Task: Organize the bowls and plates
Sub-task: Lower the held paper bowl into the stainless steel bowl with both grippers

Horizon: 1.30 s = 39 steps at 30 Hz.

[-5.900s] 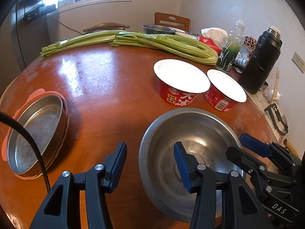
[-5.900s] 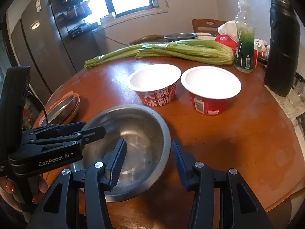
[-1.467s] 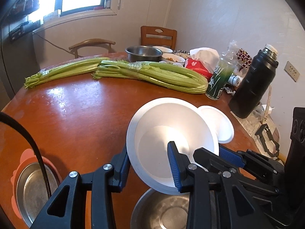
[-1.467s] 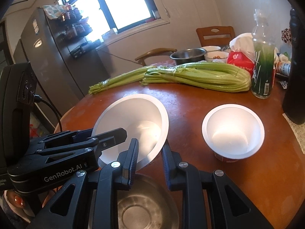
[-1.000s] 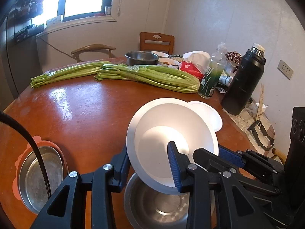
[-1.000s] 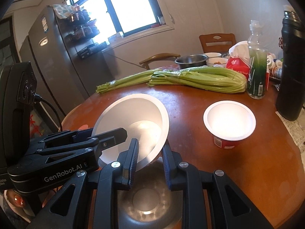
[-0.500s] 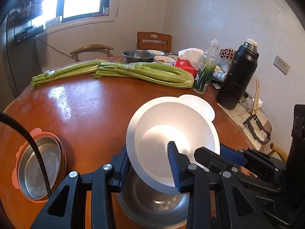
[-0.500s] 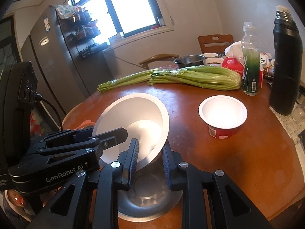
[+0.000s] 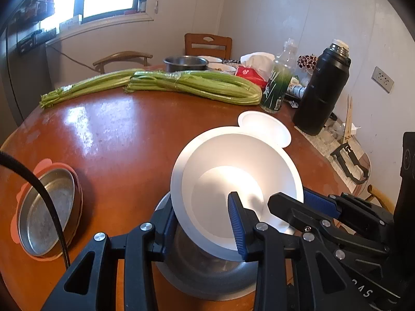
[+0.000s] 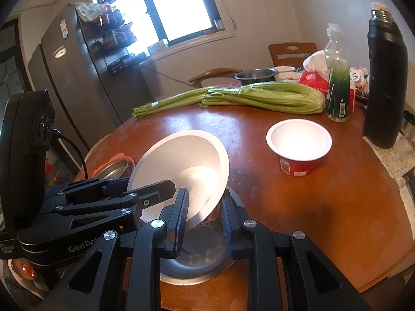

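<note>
Both tools gripped one tilted paper bowl [image 9: 241, 181] over the steel bowl [image 9: 207, 280] near the counter's near edge. My left tool [image 9: 202, 226] was clamped on the bowl's near rim, one finger inside, one outside. My right tool [image 10: 203, 215] was pinched on the opposite rim, closed on the wall.

Left view only: steel pan [image 9: 44, 207] on a pink mat at the left edge of the counter [image 9: 116, 134], well apart from the steel bowl; broad bare surface between them.

Right view only: second paper bowl [image 10: 298, 142] stood upright with its red wall in full view, apart from the held bowl, open counter around it; fridge [image 10: 75, 77] behind.

Both views: celery [image 9: 192, 85] across the far side, bottle [image 10: 337, 77] and black flask [image 10: 384, 77] crowding the far right edge.
</note>
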Motion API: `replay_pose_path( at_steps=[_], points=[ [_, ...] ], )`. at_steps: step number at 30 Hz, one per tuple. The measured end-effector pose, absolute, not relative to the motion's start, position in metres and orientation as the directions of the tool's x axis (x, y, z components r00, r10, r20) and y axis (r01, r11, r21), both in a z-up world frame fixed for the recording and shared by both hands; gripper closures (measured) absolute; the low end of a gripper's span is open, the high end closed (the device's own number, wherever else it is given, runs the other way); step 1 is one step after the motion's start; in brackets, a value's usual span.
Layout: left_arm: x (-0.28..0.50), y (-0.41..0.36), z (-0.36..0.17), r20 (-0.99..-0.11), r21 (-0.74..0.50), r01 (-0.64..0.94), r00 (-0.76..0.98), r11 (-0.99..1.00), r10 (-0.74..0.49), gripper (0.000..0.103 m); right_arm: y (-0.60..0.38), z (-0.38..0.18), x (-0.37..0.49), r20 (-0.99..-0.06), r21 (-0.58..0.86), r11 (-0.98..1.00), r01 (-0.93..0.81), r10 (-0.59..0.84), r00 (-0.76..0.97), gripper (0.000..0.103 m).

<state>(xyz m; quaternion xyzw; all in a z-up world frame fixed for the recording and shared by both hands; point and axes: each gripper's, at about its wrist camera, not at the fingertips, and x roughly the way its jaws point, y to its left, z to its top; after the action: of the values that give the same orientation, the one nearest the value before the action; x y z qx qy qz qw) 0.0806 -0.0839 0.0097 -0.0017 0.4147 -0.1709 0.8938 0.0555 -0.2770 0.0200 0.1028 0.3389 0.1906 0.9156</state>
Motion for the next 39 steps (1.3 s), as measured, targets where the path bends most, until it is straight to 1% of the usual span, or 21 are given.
replay_pose_path(
  at_steps=[14,39],
  points=[
    [0.076,-0.083,-0.016,-0.785,-0.125,0.288,0.556,0.950,-0.272,0.066,-0.269,0.001,0.052,-0.623,0.304,0.907,-0.291,0.420,0.660,0.076],
    [0.078,-0.087,-0.029,-0.813,-0.109,0.293,0.523,0.950,-0.255,0.066,-0.271,-0.012,0.052,-0.646,0.323,0.901,-0.289,0.433,0.628,0.076]
  ],
)
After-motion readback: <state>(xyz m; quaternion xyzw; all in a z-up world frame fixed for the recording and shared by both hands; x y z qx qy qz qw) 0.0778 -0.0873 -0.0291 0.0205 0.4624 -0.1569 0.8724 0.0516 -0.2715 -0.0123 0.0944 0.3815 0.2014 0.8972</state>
